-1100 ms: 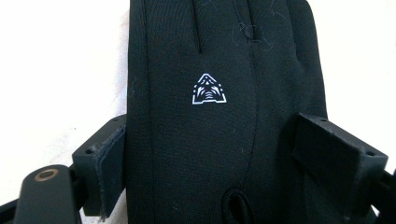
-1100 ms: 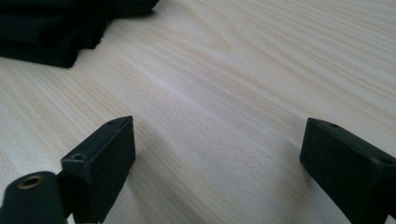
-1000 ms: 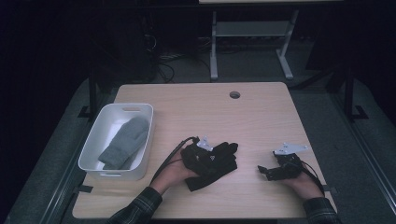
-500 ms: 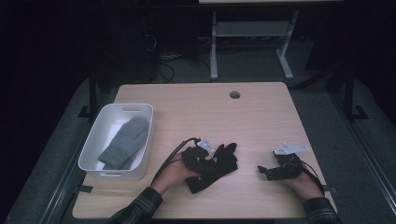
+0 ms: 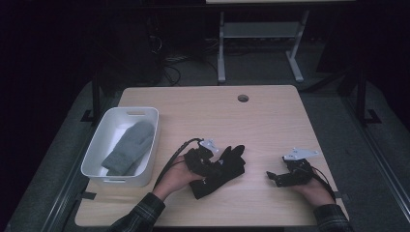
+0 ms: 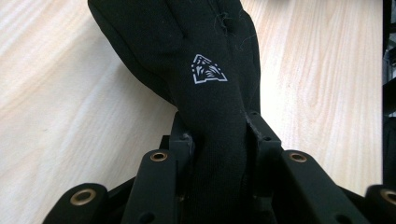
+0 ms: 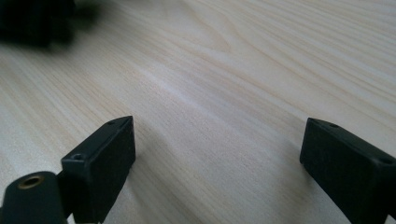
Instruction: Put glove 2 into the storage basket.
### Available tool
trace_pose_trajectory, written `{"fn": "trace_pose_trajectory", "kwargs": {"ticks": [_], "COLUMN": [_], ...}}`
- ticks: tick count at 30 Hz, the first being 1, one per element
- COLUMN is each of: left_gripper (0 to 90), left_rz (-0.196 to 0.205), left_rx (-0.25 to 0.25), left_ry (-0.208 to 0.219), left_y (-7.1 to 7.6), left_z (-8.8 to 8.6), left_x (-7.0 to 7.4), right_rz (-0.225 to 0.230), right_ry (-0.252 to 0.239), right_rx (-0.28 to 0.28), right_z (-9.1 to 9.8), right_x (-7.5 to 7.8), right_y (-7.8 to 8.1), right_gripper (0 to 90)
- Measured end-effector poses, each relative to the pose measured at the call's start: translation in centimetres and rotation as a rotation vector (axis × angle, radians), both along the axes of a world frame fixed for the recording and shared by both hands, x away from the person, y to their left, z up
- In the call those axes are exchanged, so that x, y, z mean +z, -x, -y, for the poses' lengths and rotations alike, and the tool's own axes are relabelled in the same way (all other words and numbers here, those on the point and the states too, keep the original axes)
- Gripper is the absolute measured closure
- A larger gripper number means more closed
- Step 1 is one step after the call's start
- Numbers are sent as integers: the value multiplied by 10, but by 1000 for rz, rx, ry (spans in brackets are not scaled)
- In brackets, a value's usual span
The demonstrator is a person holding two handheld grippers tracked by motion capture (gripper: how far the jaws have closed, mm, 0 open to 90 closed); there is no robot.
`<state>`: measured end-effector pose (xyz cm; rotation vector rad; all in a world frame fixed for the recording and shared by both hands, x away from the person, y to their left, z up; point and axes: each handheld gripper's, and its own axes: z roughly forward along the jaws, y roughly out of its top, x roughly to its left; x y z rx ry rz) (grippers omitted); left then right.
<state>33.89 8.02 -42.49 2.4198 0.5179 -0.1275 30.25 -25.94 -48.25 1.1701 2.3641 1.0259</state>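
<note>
My left gripper [image 5: 216,166] has just closed its jaws and now clamps the cuff of the black glove [image 6: 205,70], cloth bunched tight between both pads. The glove lies near the front edge of the tabletop [image 5: 203,106], about midway along it, fingers pointing toward the far edge. My right gripper [image 7: 217,161] rests near the front right corner, jaws wide apart, holding nothing. A white bin [image 5: 96,159] at the left edge contains a grey mitten [image 5: 129,147].
</note>
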Motion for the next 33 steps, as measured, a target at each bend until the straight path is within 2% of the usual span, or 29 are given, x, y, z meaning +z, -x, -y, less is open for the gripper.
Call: {"fn": "trace_pose_trajectory", "kwargs": {"ticks": [5,12,15,19,29,33], "left_gripper": [679,679,679,678,679,679], "left_rz": [5,24,34,46,70,78], "left_rx": [27,47,70,93,178,197], "left_ry": [36,51,72,75,102,99], "left_y": [-3,-6,-7,-8,-12,-13], "left_z": [-9,-21,-28,-38,-75,-89], "left_x": [17,40,50,62,84,91], "right_rz": [0,-1,-1,-1,0,0], "right_ry": [0,-1,-1,-1,-1,-1], "right_rx": [0,-2,-3,-2,-2,-2], "right_z": [0,0,0,0,0,0], "right_x": [0,0,0,0,0,0], "right_y": [0,0,0,0,0,0], "right_gripper": [103,103,103,103,103,103]}}
